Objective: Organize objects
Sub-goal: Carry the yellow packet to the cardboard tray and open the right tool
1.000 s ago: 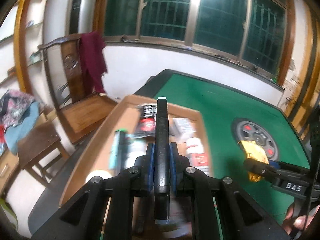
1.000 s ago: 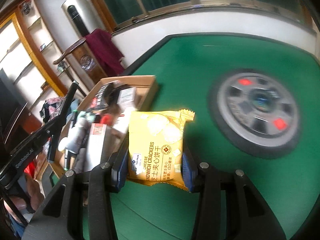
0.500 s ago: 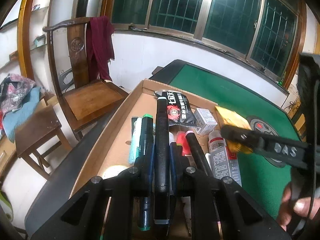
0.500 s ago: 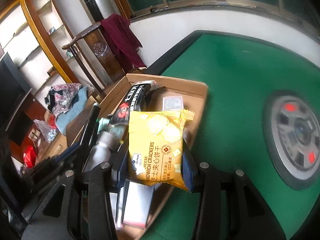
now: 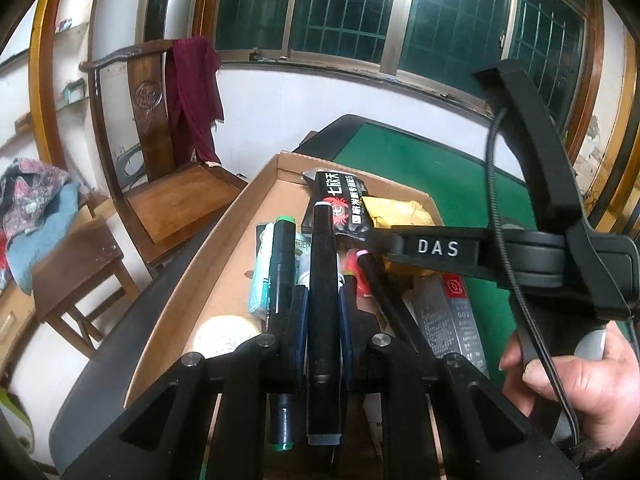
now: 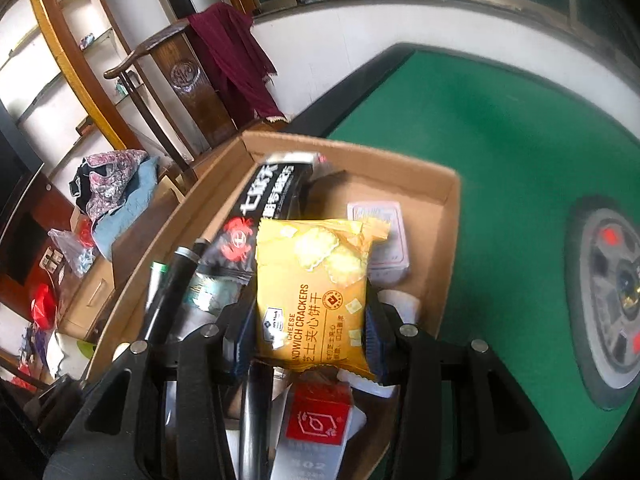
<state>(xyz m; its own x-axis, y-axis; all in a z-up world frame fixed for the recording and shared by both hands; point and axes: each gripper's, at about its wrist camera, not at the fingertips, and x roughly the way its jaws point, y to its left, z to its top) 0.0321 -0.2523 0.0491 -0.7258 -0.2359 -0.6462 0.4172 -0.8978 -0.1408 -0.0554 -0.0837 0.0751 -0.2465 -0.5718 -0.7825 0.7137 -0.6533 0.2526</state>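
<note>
Seen from the left wrist, the left gripper (image 5: 324,264) is clenched on a black marker (image 5: 323,280) that runs lengthwise between its fingers, hanging over a cardboard box (image 5: 224,248) already crowded with pens, a black snack packet (image 5: 340,204) and a grey carton (image 5: 448,316); the marker appears lined up with the pens beneath it, likely so it can be laid alongside them. Across the same view the right gripper (image 5: 380,236), steered by the person's right hand (image 5: 576,384), reaches over the box with a yellow packet pinched at its tip. From the right wrist, that gripper (image 6: 308,320) grasps the yellow cracker packet (image 6: 316,292) by its two long edges, holding it flat and face up above the box's contents, between the black snack packet (image 6: 256,220) and a pale card box (image 6: 380,240). The grip by the edges seems chosen to keep the crackers unbroken. The box sits at the edge of a green table (image 6: 480,136), beside a wooden chair (image 5: 168,184).
</note>
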